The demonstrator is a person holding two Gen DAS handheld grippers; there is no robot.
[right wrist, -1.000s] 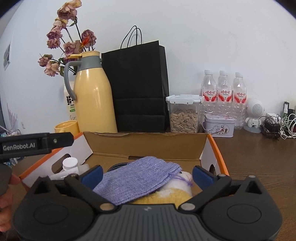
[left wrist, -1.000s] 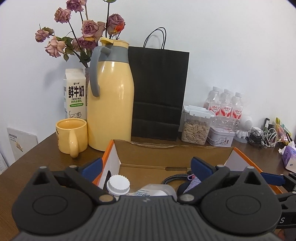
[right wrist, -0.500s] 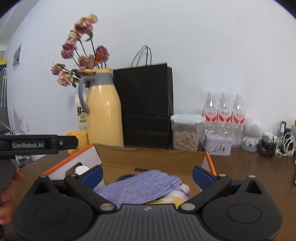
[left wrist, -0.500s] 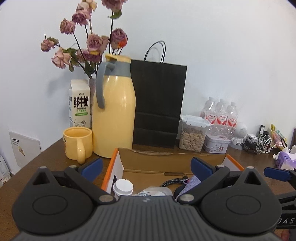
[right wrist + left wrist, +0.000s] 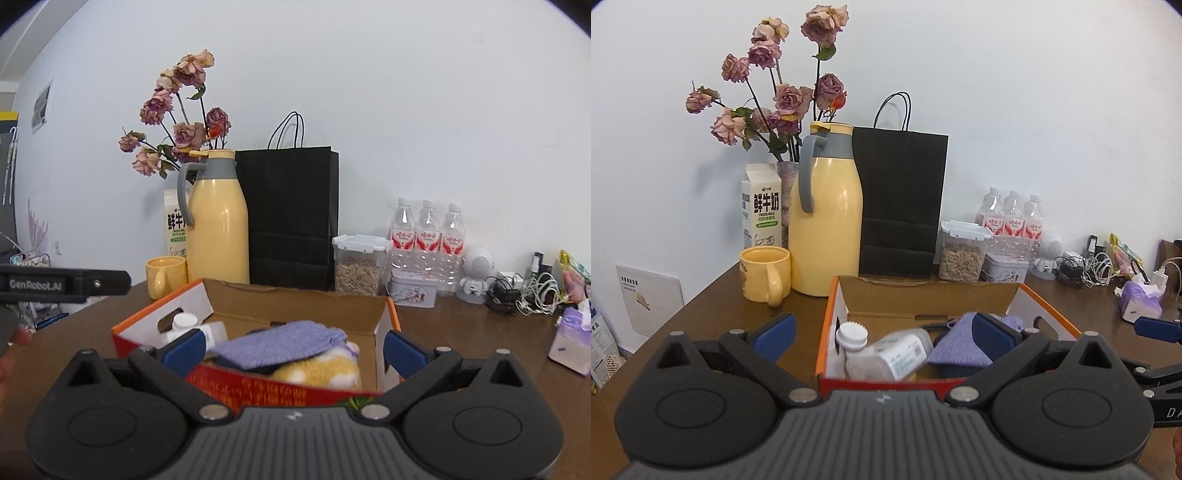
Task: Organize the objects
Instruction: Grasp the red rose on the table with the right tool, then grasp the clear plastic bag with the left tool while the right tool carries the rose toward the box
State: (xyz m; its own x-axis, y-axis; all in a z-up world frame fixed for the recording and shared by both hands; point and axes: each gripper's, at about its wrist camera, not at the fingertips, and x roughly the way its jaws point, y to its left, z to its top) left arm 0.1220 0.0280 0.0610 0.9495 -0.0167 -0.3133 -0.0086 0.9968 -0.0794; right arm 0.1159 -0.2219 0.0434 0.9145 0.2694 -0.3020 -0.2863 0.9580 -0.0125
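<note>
A plain pale wall (image 5: 1015, 92) rises behind the brown wooden table (image 5: 461, 332).

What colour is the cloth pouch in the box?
Lavender purple pouch, clearest in the right wrist view.

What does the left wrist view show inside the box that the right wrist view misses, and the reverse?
Left wrist only: the whole white-capped bottle lying on its side, and a black coiled cord. Right wrist only: a yellow plush item under the purple pouch, which hides much of it. Both: the cardboard box, that pouch, the yellow thermos, and each open, empty hand-held gripper.
</note>
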